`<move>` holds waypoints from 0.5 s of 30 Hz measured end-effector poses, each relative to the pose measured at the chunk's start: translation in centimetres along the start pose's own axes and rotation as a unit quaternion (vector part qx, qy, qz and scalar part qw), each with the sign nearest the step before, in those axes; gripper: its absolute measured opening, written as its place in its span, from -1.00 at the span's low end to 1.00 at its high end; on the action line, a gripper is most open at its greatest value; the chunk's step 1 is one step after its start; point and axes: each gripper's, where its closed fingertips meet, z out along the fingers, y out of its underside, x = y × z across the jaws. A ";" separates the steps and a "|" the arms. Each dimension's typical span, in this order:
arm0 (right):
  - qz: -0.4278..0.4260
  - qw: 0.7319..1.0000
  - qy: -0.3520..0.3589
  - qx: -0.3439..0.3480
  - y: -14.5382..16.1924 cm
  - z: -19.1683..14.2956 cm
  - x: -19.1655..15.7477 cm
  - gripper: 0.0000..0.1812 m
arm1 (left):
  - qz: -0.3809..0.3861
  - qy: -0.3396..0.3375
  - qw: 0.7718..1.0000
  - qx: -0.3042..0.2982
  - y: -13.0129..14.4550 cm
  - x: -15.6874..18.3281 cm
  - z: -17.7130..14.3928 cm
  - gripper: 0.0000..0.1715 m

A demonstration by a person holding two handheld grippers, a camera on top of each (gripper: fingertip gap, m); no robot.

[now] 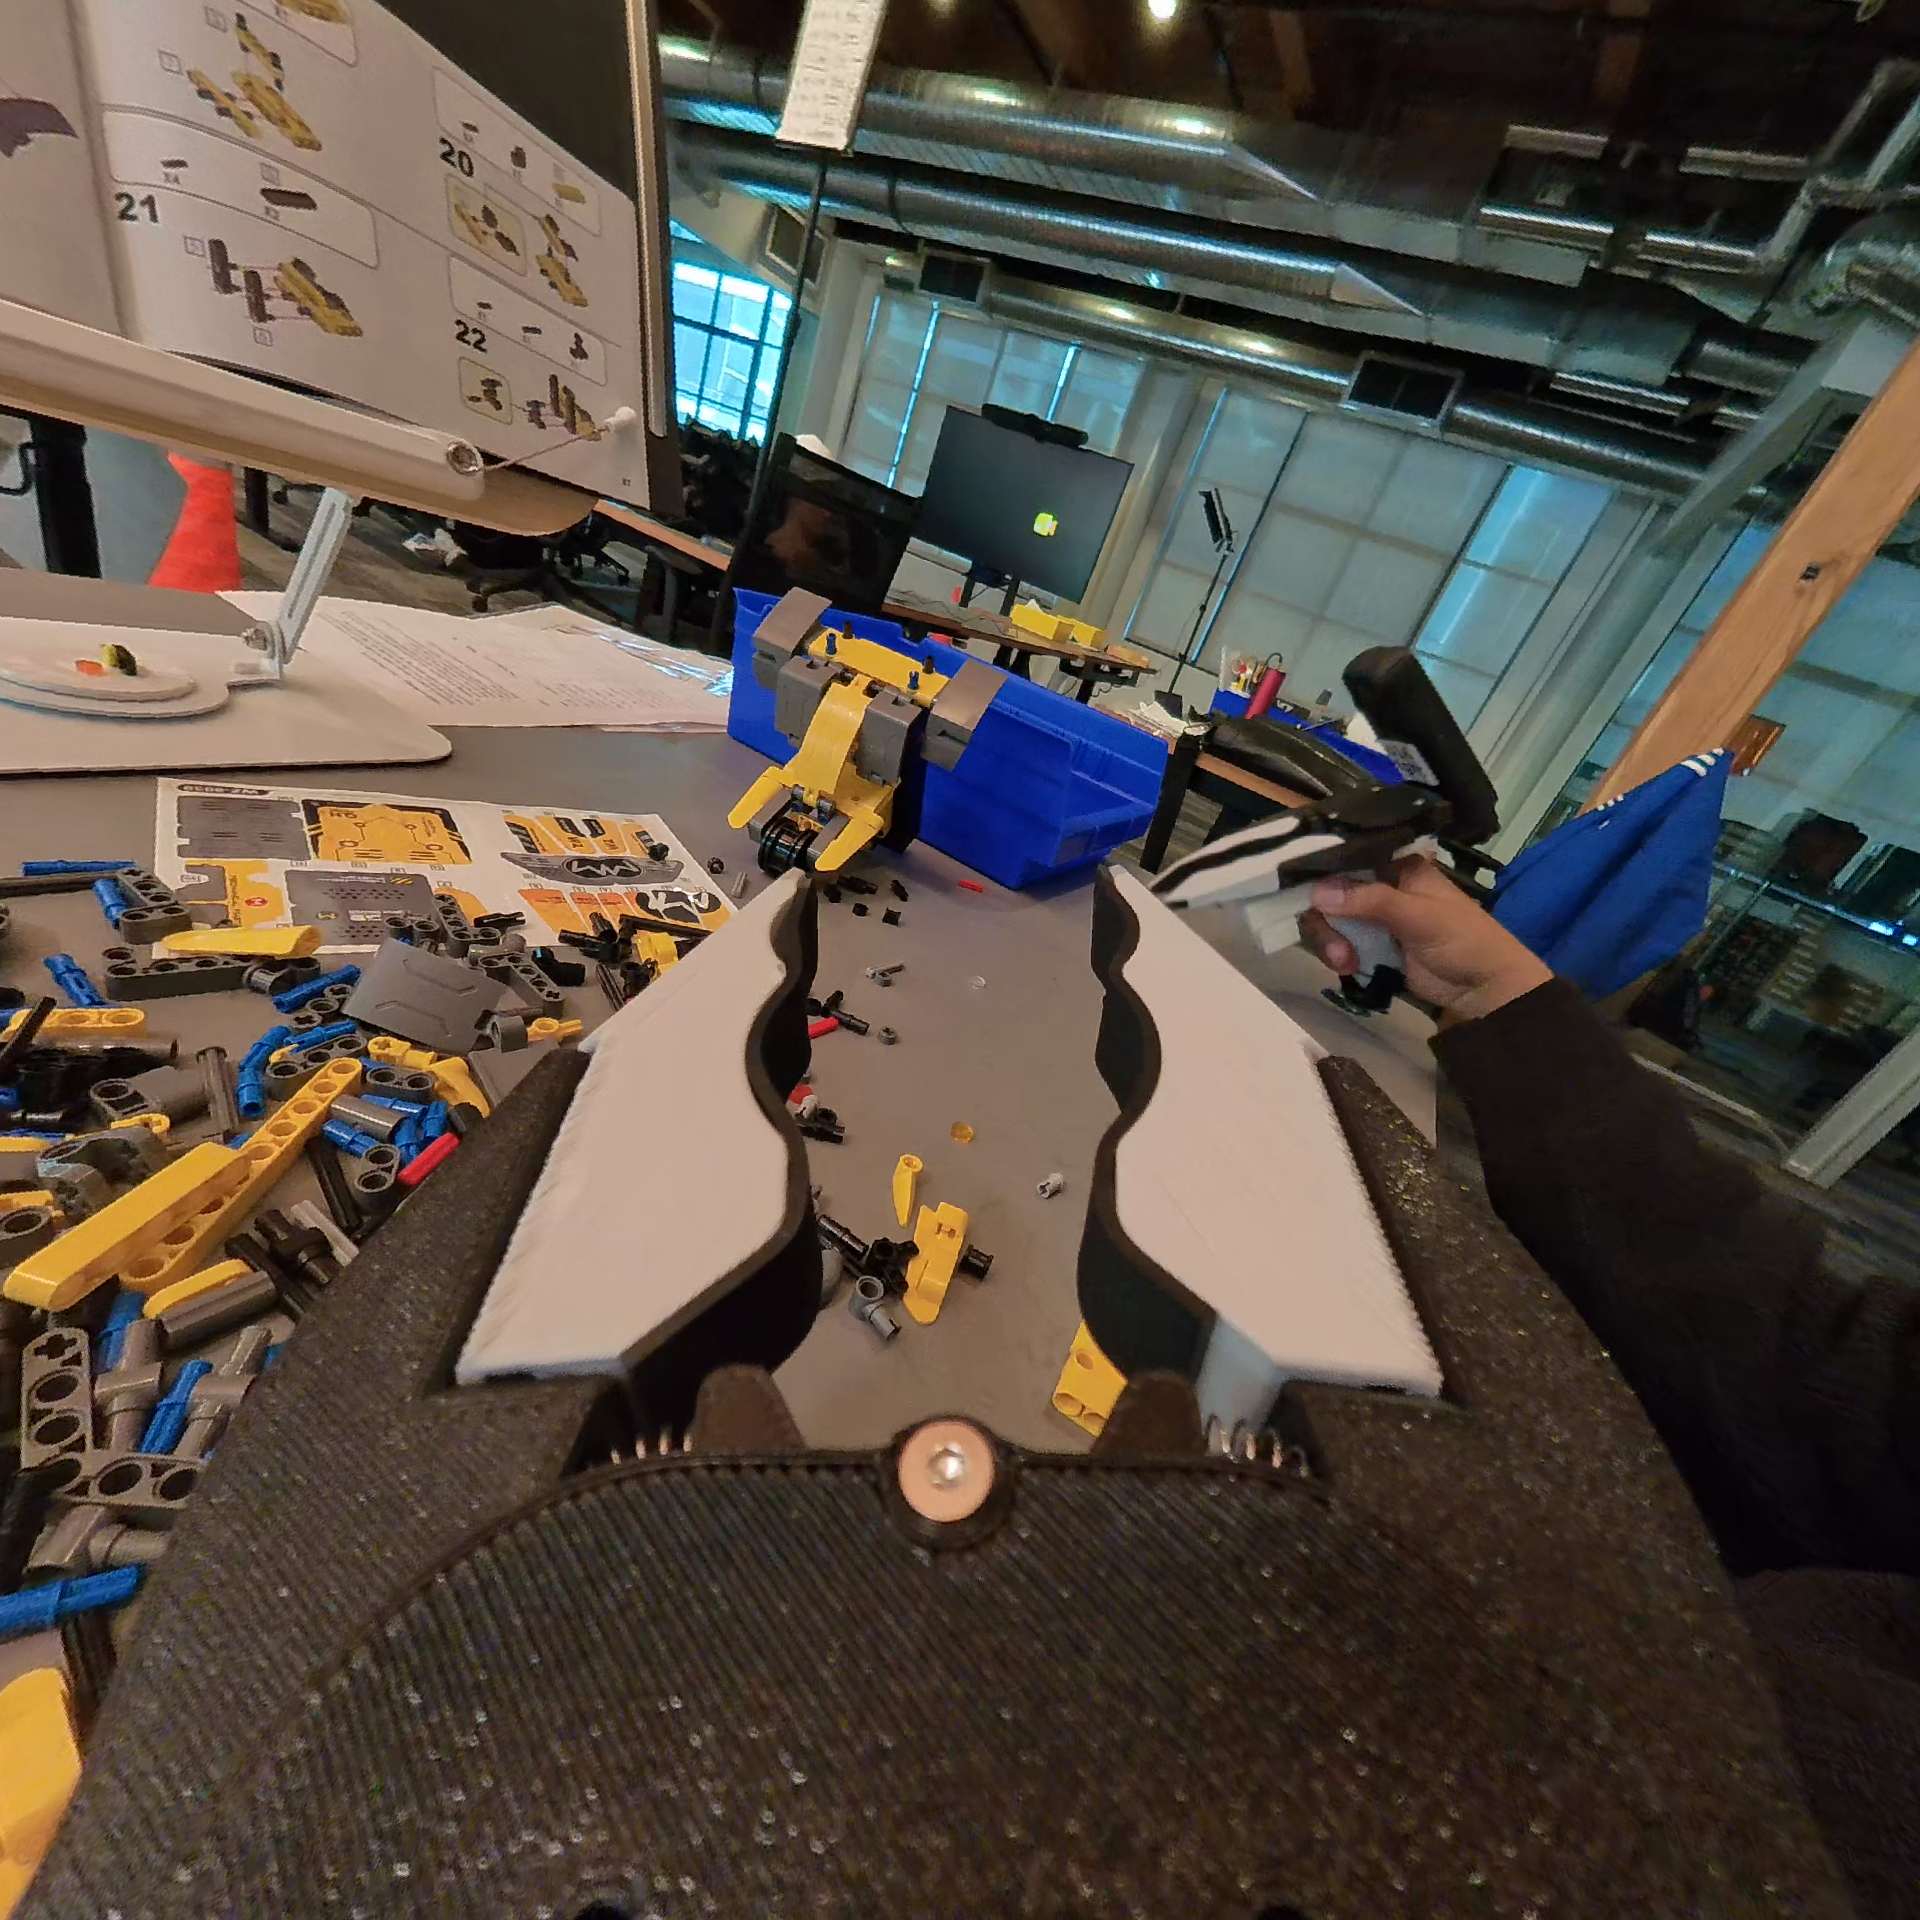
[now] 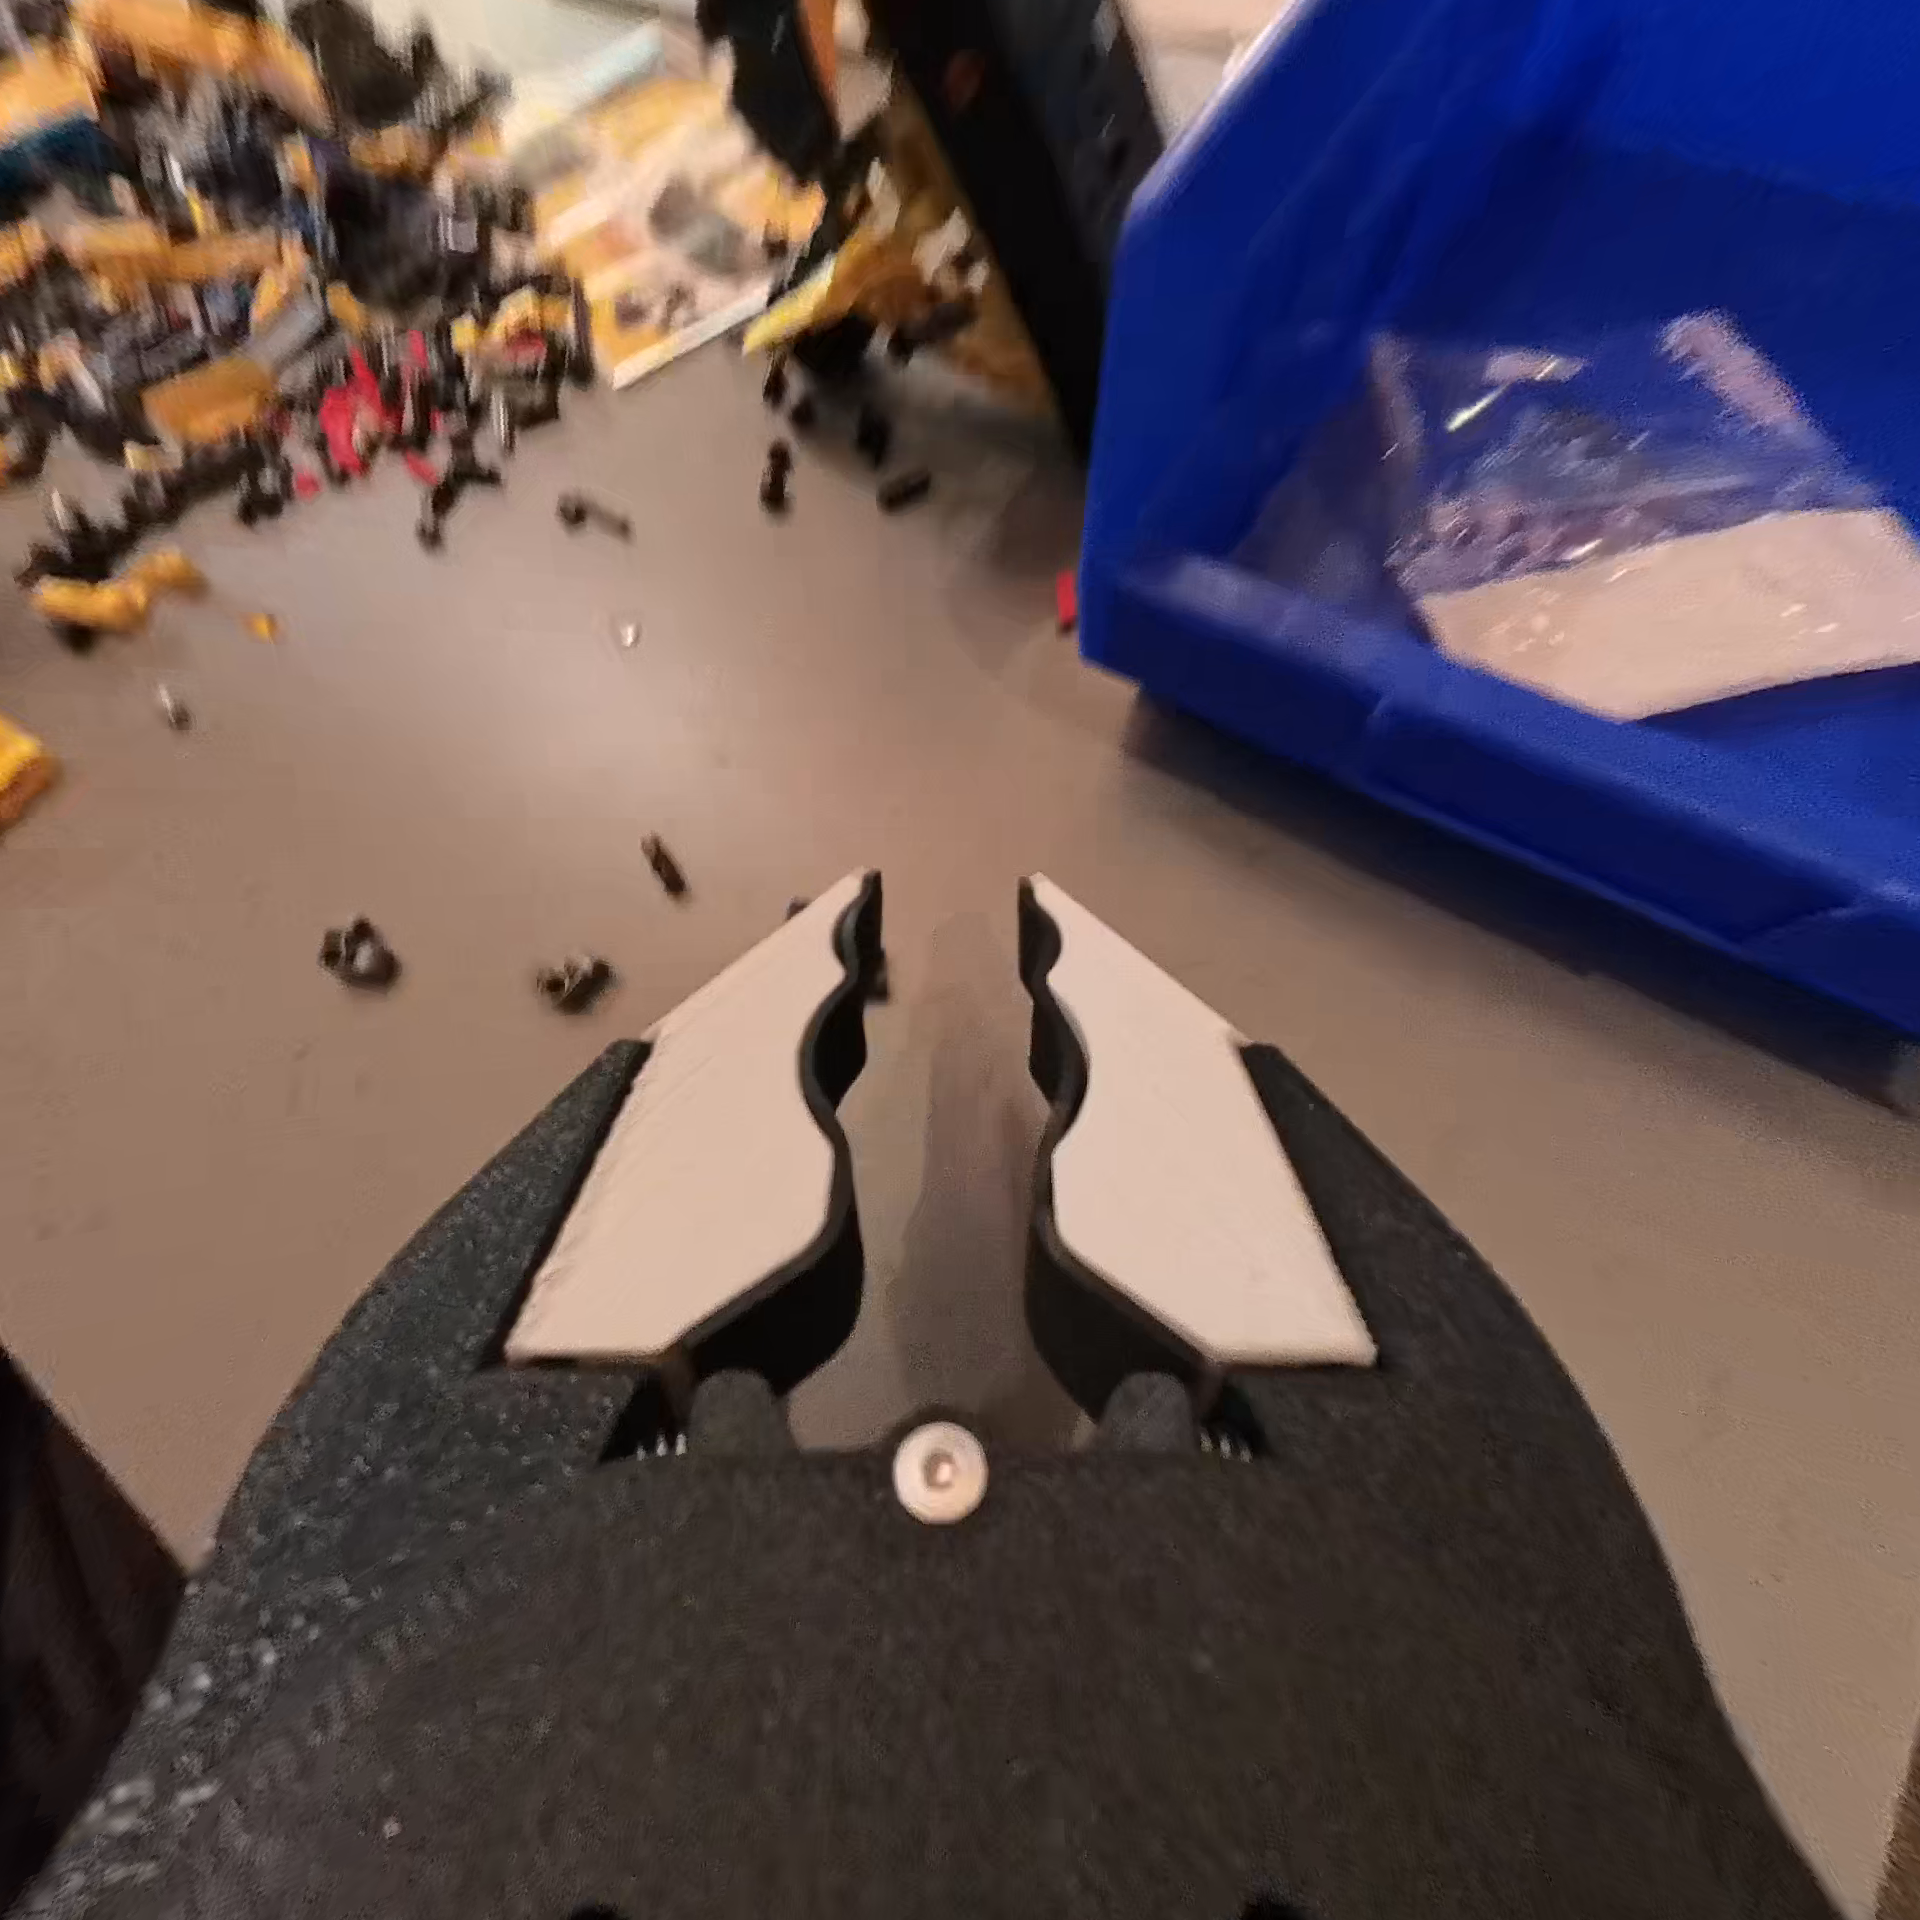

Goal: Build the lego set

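Note:
In the left wrist view my left gripper [image 1: 956,883] is open wide and empty, low over the grey table [image 1: 977,1049]. A small yellow piece with black pins [image 1: 935,1259] lies between its fingers. The part-built yellow and grey model [image 1: 842,748] leans on a blue bin [image 1: 1039,790] just beyond the fingertips. My right gripper [image 1: 1195,878], held by a hand [image 1: 1434,945], hovers to the right. In the blurred right wrist view the right gripper [image 2: 948,883] is partly open and empty above bare table [image 2: 520,1091], with small black pins [image 2: 571,982] to its left.
A pile of loose yellow, black, blue and grey parts [image 1: 208,1143] covers the table's left, blurred in the right wrist view [image 2: 208,312]. A sticker sheet [image 1: 416,862] lies behind it. An instruction booklet [image 1: 312,208] sits on a white stand. The blue bin [image 2: 1299,727] holds a plastic bag [image 2: 1662,582]. One gripper's finger ends stand about 35 centimetres off the other's.

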 end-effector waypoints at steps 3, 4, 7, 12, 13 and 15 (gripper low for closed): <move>0.002 0.996 -0.014 0.085 -2.4 -0.2 -0.1 -0.76 | -0.001 0.000 1.000 0.000 0.0 0.0 0.0 -0.42; -0.010 0.994 -0.029 0.108 -3.0 -0.2 -0.8 -0.76 | -0.001 0.000 1.000 0.000 0.0 0.0 0.0 -0.42; -0.031 0.990 -0.042 0.132 -3.9 0.8 -1.9 -0.76 | 0.000 0.000 1.000 0.000 0.0 0.0 0.0 -0.42; -0.055 0.994 0.025 0.095 -3.4 2.4 -0.8 -0.72 | -0.002 0.002 1.000 -0.001 0.1 0.0 0.0 -0.42; -0.056 0.994 0.026 0.094 -3.4 2.4 -0.7 -0.70 | -0.003 0.003 1.000 -0.002 0.1 0.1 0.0 -0.42; -0.044 0.994 0.024 0.097 -3.4 2.3 -0.5 -0.66 | -0.003 0.003 1.000 -0.003 0.1 0.1 0.0 -0.42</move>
